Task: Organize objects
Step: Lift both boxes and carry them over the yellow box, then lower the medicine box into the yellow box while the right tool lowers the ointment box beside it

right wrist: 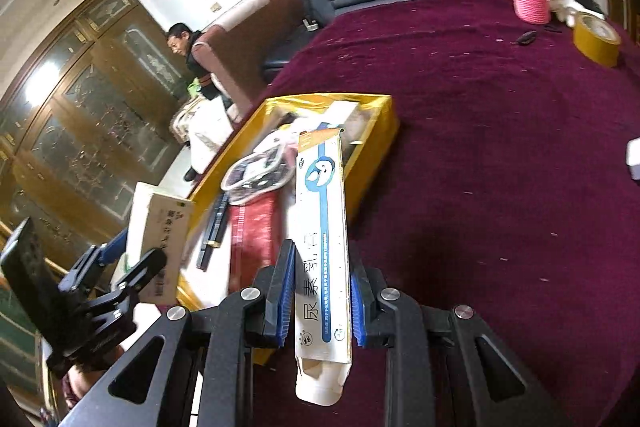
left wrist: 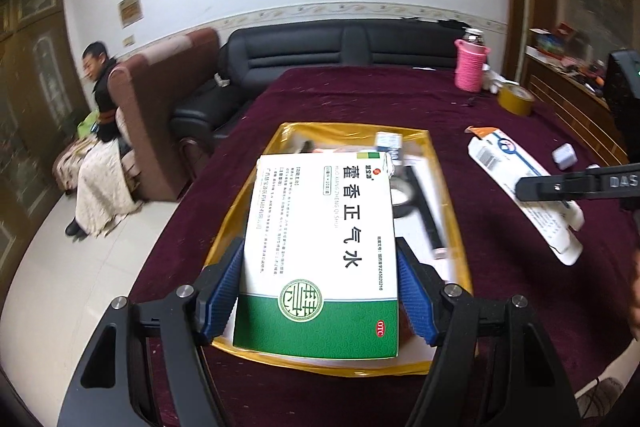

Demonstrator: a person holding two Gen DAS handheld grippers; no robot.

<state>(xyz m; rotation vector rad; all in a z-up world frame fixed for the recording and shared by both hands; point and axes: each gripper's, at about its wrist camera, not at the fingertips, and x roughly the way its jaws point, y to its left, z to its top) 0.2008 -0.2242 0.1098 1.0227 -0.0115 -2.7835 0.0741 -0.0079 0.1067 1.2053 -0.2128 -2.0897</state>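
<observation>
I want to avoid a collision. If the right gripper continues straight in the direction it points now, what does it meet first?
Probably the yellow tray. The right gripper, shut on the long white carton, aims at its near right wall, or the clutter just inside; depth is unclear.

Between the left gripper's fingers [left wrist: 224,291], the green-and-white medicine box [left wrist: 320,255] reads "藿香正气水", "HUO XIANG ZHENG QI SHUI" and a red "OTC". The slim carton [right wrist: 322,247] between the right gripper's fingers [right wrist: 280,291] shows "尿素".
</observation>
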